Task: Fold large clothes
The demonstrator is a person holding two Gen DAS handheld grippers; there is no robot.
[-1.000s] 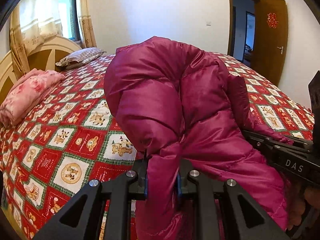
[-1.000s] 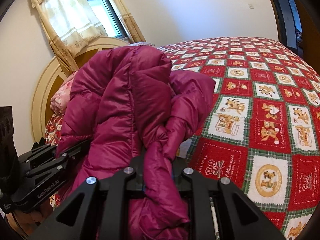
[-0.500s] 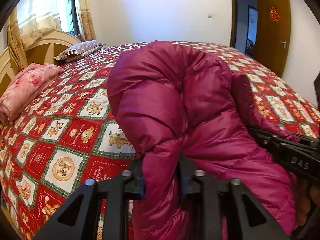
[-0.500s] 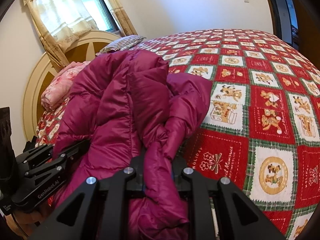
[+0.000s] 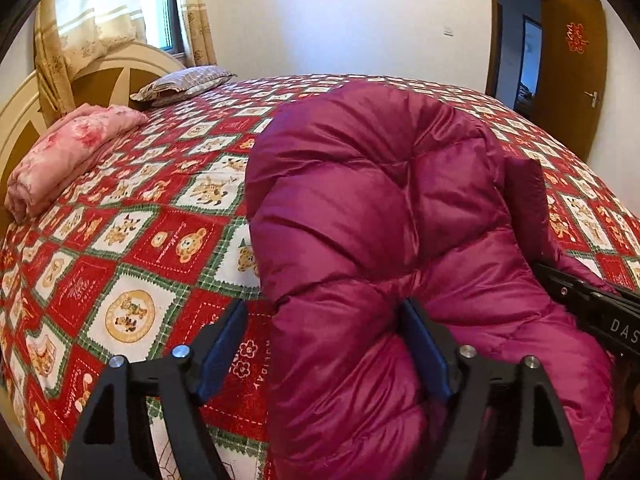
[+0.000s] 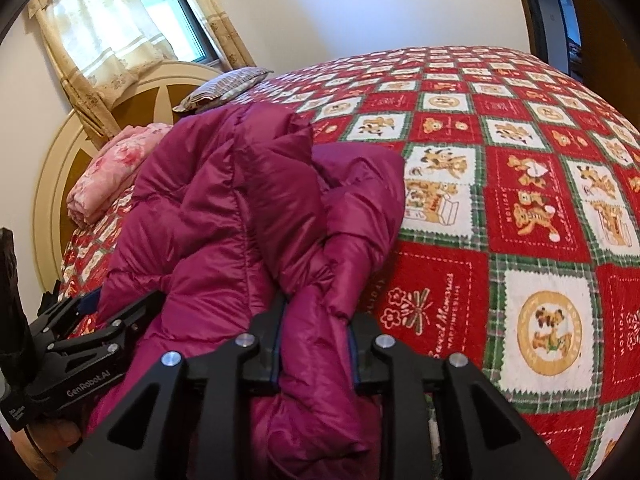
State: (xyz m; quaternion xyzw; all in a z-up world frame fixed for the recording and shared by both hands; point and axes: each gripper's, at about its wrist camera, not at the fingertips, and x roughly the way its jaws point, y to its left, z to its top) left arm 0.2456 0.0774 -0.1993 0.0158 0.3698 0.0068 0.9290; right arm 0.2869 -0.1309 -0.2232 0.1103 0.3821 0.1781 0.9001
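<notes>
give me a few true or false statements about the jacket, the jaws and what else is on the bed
1. The puffy magenta jacket lies bunched on a red patchwork bedspread. True.
2. The left gripper has its jaws clamped tight on the jacket. False: they are opening, with a clear gap beside the left pad and jacket fabric still between them.
3. The right gripper has jacket fabric between its jaws. True: a thick fold sits between the pads, which are beginning to open.
4. A folded pink blanket lies near the headboard. True.
5. The striped pillow sits on top of the jacket. False: it lies apart from it, up by the headboard.
6. The door is shut. False: it stands open.
</notes>
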